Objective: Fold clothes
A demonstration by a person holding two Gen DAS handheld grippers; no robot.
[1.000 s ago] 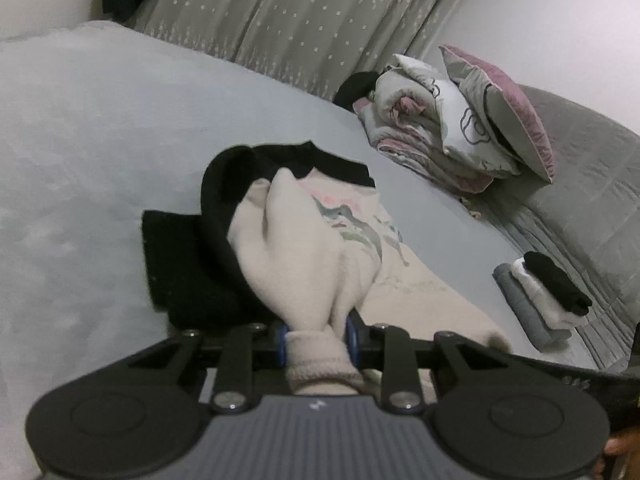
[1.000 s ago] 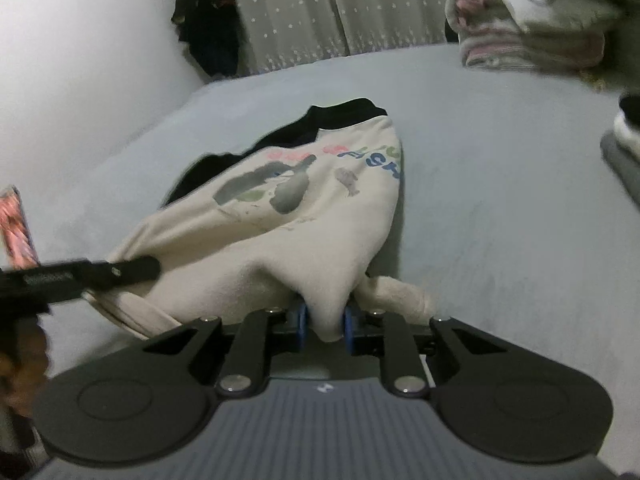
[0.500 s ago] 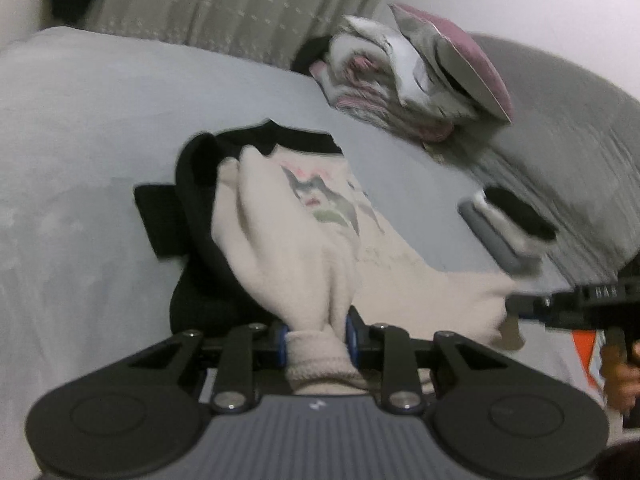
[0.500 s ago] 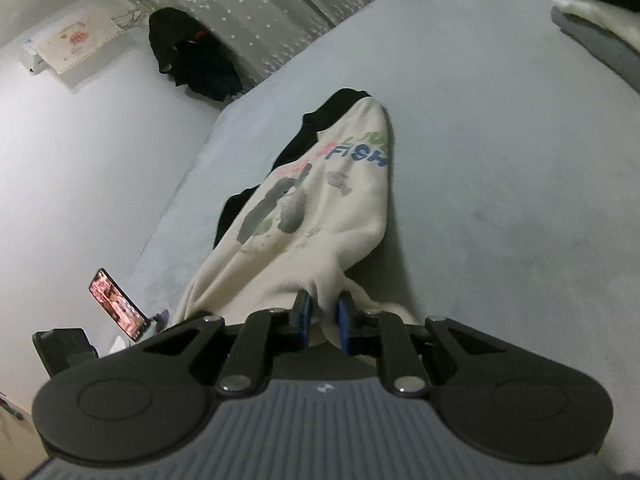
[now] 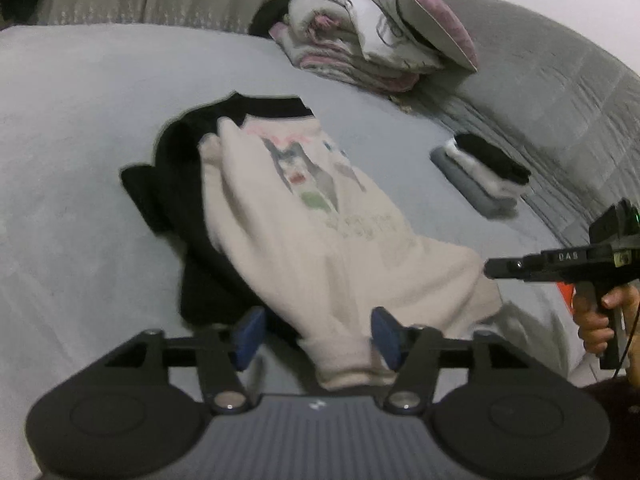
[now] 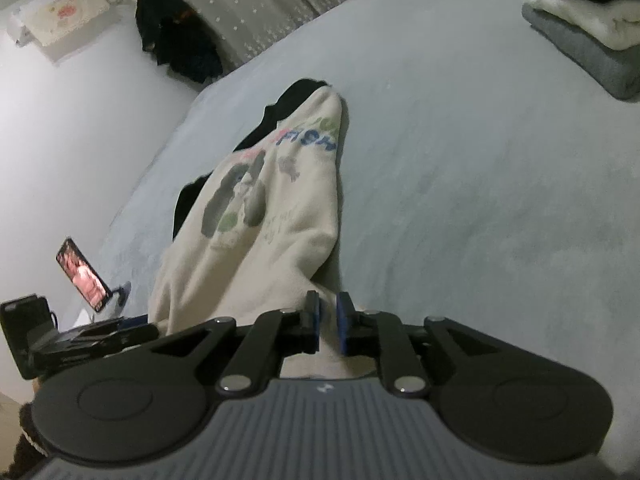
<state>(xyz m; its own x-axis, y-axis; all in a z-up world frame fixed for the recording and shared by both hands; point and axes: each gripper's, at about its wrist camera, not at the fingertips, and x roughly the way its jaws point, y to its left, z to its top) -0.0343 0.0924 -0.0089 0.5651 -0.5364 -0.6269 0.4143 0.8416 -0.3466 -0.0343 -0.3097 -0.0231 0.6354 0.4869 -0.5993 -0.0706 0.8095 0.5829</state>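
A cream sweatshirt (image 5: 320, 216) with a printed front and black trim lies on the grey bed (image 5: 80, 120). My left gripper (image 5: 316, 338) is open, its blue pads (image 5: 248, 338) wide apart. The cream sleeve cuff (image 5: 348, 360) lies loose between them, against the right pad. In the right wrist view the sweatshirt (image 6: 264, 208) stretches away from my right gripper (image 6: 328, 320). That gripper is shut on the garment's near edge, with cream cloth in the narrow gap. A hand (image 5: 600, 316) holds the right gripper at the right edge of the left wrist view.
A small stack of folded clothes (image 5: 480, 172) sits on the bed to the right. Folded bedding and a pillow (image 5: 380, 48) are piled at the back. A lit phone on a stand (image 6: 82, 276) is at the left. Dark clothes (image 6: 176, 40) hang by the curtain.
My left gripper has opened and let go of the sleeve cuff, which now rests between the pads. The right gripper stays shut on the sweatshirt's edge and has lowered it.
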